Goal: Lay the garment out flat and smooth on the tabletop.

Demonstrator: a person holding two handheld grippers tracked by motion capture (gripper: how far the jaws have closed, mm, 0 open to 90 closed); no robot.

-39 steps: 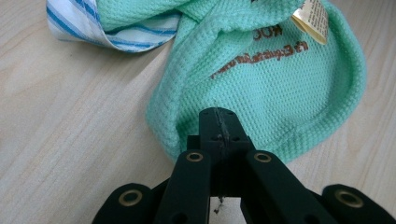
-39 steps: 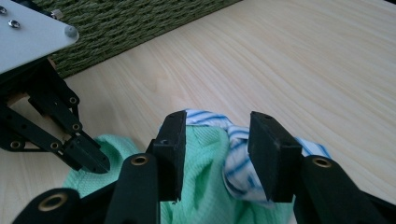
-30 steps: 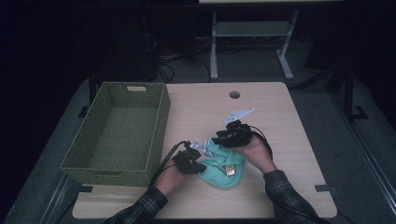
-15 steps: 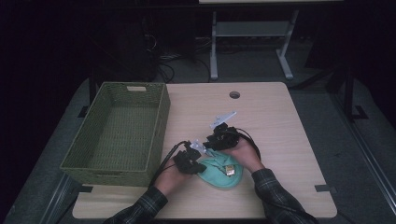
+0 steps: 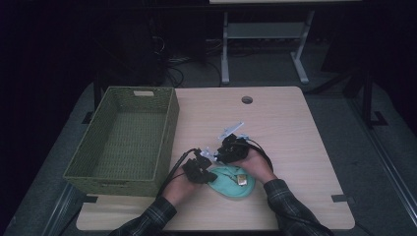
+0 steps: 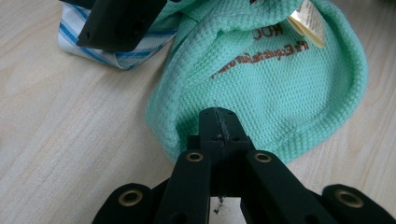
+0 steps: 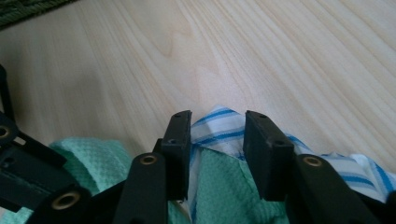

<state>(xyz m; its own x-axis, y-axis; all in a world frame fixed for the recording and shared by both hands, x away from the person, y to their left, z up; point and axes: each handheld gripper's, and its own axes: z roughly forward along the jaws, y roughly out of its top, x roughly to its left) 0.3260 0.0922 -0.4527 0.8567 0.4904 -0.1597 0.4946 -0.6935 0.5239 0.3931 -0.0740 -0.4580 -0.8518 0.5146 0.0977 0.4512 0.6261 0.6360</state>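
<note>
A mint-green waffle cloth (image 5: 232, 186) lies bunched near the table's front edge, with a tan label (image 5: 242, 180) on it. A white cloth with blue stripes (image 7: 219, 127) pokes out from under its far side. My left gripper (image 6: 218, 115) is shut on the near edge of the green cloth (image 6: 285, 88). My right gripper (image 7: 217, 116) stands over the striped cloth (image 6: 125, 59) with its jaws apart. The striped fabric fills the gap between them, and green cloth (image 7: 219, 184) lies just behind. In the high view the left gripper (image 5: 208, 175) and right gripper (image 5: 220, 158) sit close together.
An empty green woven basket (image 5: 170, 123) stands at the table's left. The light wooden table (image 5: 295, 147) has a cable hole (image 5: 247, 100) near its far edge. Both forearms in plaid sleeves come in from the front edge.
My right gripper has moved left and down onto the cloths, closer to the left gripper. The left gripper and the green cloth have stayed put.
</note>
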